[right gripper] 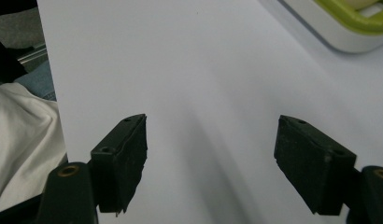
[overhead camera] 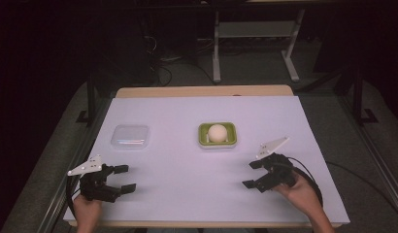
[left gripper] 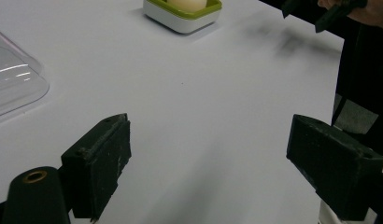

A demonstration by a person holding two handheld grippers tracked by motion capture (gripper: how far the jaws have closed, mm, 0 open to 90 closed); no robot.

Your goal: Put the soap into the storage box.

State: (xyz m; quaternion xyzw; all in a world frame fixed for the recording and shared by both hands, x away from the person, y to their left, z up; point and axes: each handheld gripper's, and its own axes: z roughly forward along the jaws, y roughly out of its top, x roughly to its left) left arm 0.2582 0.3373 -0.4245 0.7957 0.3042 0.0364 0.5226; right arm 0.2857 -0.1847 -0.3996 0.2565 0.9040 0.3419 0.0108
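Cream egg [overhead camera: 217, 132] sits in green-rimmed tray [overhead camera: 203, 137] beside clear lid [overhead camera: 130, 136].

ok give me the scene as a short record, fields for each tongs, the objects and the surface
left tongs: open, empty, near left of table
right tongs: open, empty, near right of table
green dish: mid-table, holds a pale round ball
clear lid: left of the dish, apart from it
surface: white sheet on a wooden table
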